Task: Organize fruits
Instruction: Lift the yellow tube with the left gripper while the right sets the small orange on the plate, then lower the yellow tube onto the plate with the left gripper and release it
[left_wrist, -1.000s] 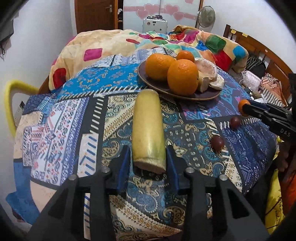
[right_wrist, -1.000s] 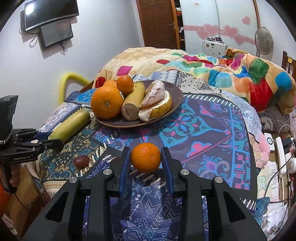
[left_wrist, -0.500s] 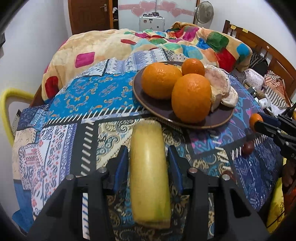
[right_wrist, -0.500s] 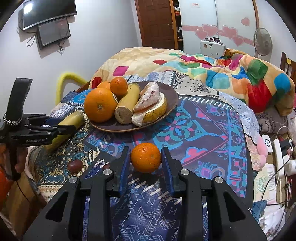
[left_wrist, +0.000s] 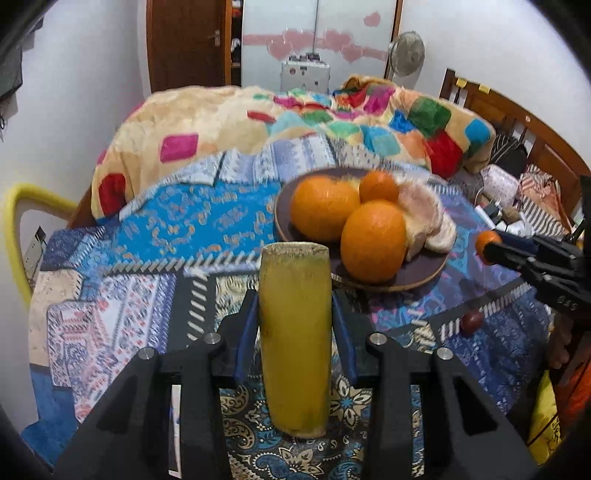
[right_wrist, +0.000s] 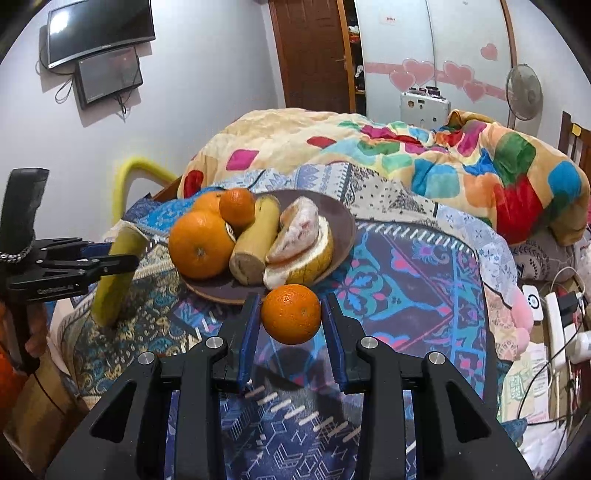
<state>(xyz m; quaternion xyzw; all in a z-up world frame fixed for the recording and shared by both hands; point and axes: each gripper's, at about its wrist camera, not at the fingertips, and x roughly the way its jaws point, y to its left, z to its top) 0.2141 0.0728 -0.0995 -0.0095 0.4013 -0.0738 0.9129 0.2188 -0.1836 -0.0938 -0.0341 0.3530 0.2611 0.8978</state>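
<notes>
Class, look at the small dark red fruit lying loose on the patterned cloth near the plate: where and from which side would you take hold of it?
Grip the small dark red fruit across its middle, coming from above with fingers either side. It is small, rounded and lies alone on the cloth, clear of the plate, so nothing blocks a top approach; a low side approach would probably roll it.
</notes>
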